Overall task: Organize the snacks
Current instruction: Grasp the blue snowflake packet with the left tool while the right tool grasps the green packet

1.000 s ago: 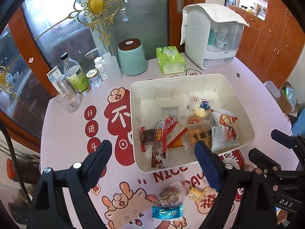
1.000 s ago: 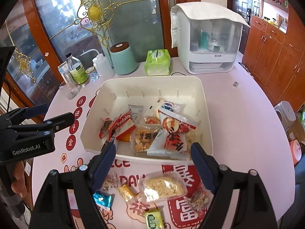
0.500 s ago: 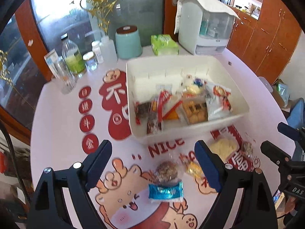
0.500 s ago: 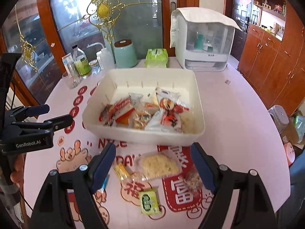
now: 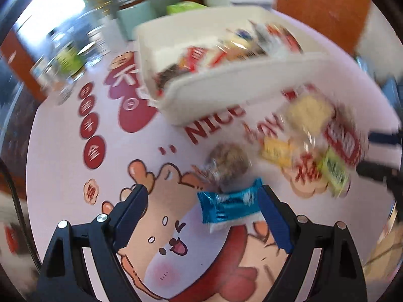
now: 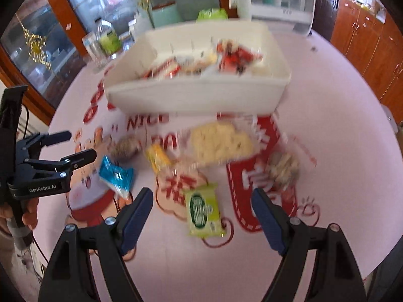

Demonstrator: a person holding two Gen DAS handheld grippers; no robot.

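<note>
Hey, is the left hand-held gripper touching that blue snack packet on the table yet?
Cannot tell. In the left wrist view the blue packet lies between the open left hand-held gripper fingers, its edge meeting one finger in the blurred image, so contact or overlap is unclear.

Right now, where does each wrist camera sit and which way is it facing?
Left wrist: on the left gripper, tilted down at the pink printed tablecloth, its open fingers framing the blue foil snack packet.
Right wrist: on the right gripper, also tilted down, open fingers framing the green wrapped snack; the left gripper and the hand holding it show at left.
Shared: the white plastic bin, the blue packet and the green snack.
</note>
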